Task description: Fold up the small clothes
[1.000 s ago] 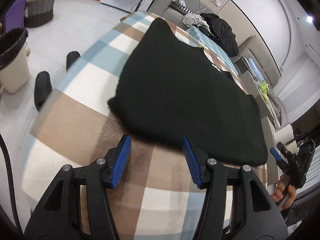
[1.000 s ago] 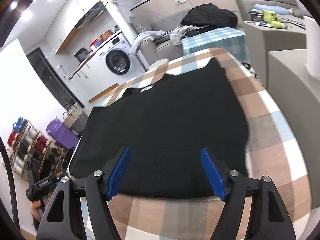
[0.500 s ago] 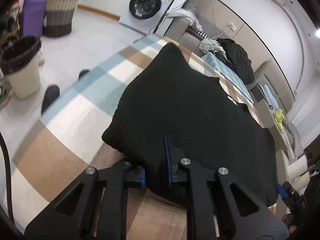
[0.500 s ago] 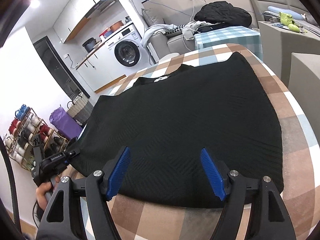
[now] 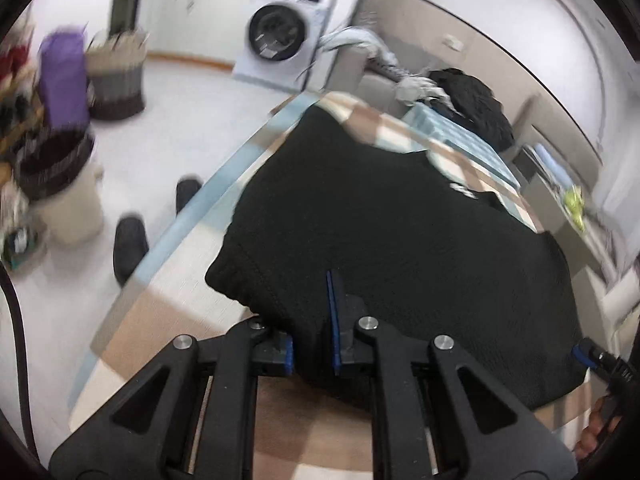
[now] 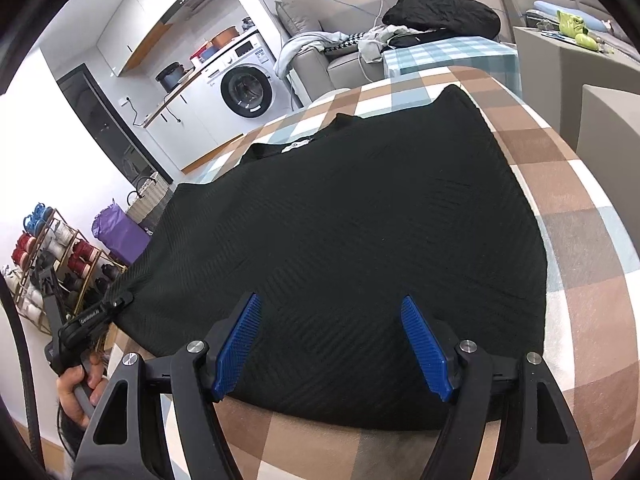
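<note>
A black knit sweater [image 5: 400,220] lies spread flat on a table with a brown, white and blue checked cloth [image 5: 192,300]. My left gripper [image 5: 312,320] is shut on the sweater's near hem by its left corner, and the cloth bunches up between the blue pads. In the right wrist view the sweater [image 6: 340,220] fills the middle. My right gripper [image 6: 332,320] stands open just above the near hem, with its pads apart and pressing on nothing. The left gripper [image 6: 116,302] shows at the sweater's left corner, held by a hand [image 6: 76,388].
Left of the table are a washing machine [image 5: 280,36], a bin [image 5: 64,184], black slippers [image 5: 130,240] and a shoe rack [image 6: 48,264]. A sofa with piled clothes [image 6: 440,12] stands behind. A grey block [image 6: 600,120] sits close at the right.
My left gripper went from open in front of the hem to shut on it, and has lifted and tilted. My right gripper came closer over the hem and stayed open.
</note>
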